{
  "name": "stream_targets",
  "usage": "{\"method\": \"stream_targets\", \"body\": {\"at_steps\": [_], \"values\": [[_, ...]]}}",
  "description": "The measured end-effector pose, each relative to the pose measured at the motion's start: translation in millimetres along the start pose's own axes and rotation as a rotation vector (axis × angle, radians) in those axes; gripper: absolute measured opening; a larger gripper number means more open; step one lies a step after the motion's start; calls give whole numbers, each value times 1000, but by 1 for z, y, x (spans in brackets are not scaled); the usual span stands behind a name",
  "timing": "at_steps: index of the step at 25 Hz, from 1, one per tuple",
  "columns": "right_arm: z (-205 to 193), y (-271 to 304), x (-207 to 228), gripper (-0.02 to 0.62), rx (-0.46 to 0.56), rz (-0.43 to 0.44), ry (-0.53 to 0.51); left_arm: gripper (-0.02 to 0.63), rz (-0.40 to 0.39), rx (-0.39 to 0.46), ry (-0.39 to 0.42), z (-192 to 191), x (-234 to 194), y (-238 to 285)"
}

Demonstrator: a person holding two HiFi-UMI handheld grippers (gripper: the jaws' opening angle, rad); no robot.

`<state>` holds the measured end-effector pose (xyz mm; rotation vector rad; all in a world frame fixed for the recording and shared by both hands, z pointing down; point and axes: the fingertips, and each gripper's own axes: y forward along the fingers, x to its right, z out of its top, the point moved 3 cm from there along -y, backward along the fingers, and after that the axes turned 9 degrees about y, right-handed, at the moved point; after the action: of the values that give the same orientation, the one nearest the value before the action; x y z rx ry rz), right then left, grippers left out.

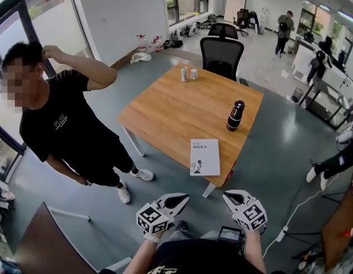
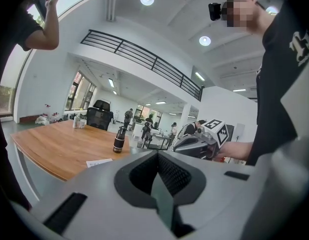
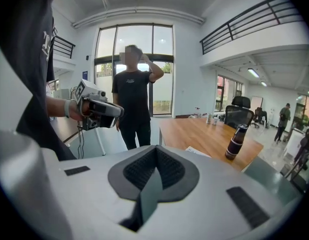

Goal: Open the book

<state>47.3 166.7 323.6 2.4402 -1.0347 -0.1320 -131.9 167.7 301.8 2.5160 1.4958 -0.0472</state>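
At left, a person [image 1: 62,124] in black standing just beside the wooden table [image 1: 159,113]; lower, left gripper [image 1: 177,200] with jaws together, holding nothing. On the table, two cans [image 1: 188,73] at the far edge, then the book [image 1: 204,156] lying closed and flat by the near corner, long axis pointing away from the camera, white cover up, its title too small to read, with a dark bottle [image 1: 235,115] upright beyond it. At right, right gripper [image 1: 232,197] likewise closed and empty, short of the table.
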Motion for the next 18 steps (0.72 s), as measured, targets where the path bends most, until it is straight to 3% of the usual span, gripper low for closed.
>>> {"method": "stream_targets", "body": {"at_steps": [7, 18], "values": [[-15, -2, 29, -14, -16, -13, 65, 6, 22, -46, 17, -6, -15, 22], [-11, -3, 136, -14, -2, 66, 92, 7, 82, -111, 34, 13, -36, 122]]}}
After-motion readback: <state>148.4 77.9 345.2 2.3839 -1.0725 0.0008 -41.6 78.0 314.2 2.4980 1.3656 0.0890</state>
